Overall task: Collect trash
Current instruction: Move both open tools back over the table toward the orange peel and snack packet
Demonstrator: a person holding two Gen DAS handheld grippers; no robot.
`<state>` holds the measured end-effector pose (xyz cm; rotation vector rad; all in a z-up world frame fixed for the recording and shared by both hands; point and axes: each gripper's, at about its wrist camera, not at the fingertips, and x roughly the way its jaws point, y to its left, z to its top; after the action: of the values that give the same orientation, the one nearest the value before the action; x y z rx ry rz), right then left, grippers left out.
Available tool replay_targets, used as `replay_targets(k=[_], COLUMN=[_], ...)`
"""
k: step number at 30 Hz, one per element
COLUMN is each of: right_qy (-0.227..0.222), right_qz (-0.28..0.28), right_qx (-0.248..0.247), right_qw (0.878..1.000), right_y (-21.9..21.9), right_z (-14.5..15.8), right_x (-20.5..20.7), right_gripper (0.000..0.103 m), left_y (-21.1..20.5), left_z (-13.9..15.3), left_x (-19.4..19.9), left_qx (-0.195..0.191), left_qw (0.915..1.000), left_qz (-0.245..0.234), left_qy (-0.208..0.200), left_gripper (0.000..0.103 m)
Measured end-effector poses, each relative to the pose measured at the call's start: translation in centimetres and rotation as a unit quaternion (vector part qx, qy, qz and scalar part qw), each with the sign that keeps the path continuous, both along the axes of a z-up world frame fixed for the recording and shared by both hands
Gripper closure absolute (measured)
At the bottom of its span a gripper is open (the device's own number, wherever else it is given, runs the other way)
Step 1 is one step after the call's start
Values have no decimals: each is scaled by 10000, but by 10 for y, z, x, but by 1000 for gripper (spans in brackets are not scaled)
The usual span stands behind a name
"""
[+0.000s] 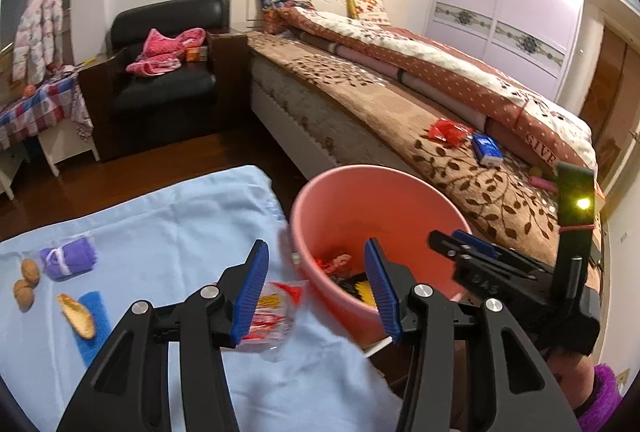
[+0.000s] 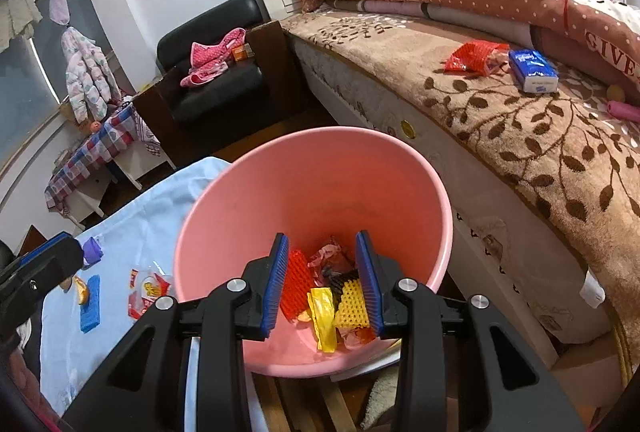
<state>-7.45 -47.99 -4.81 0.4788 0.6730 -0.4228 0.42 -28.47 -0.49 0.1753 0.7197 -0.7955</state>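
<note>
A pink bin (image 1: 320, 199) (image 2: 304, 167) stands between the light blue cloth (image 1: 160, 232) and the bed. It holds red and yellow foam nets and wrappers (image 2: 344, 292). My right gripper (image 2: 322, 284) is open and empty above the bin's mouth; it also shows in the left wrist view (image 1: 472, 248). My left gripper (image 1: 316, 292) is open and empty, over the bin's near rim and the cloth's edge. A clear red-and-yellow snack wrapper (image 1: 276, 316) (image 2: 146, 292) lies on the cloth just beneath its left finger. A red wrapper (image 1: 448, 129) (image 2: 472, 57) lies on the bed.
On the cloth lie a peel (image 1: 78, 314), a blue sponge (image 1: 94, 328), a purple cloth roll (image 1: 70, 258) and walnuts (image 1: 26, 280). A blue tissue pack (image 1: 486, 149) (image 2: 534, 69) lies on the bed. A black armchair (image 1: 168, 71) stands behind.
</note>
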Motion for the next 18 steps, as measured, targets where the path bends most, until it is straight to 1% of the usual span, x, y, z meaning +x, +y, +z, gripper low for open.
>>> replay_targets(k=[5,10,18], right_qy=[-134,-223,-257], right_qz=[59,242,663], right_qx=[6,-8,-57], right_qw=[9999,9995,9975], right_y=[9,23,52], right_z=[8,13,15], right_x=[-3,-3,3], right_gripper=[67,67,67], left_y=[38,77,127], left_z=[5,5,-12], left_x=[8,19,27], left_qx=[-45,-58,39], left_qw=[9994,9971,9925], left_qz=[334,752,1220], left_qy=[-102,-101,7], left_gripper=[54,54,54])
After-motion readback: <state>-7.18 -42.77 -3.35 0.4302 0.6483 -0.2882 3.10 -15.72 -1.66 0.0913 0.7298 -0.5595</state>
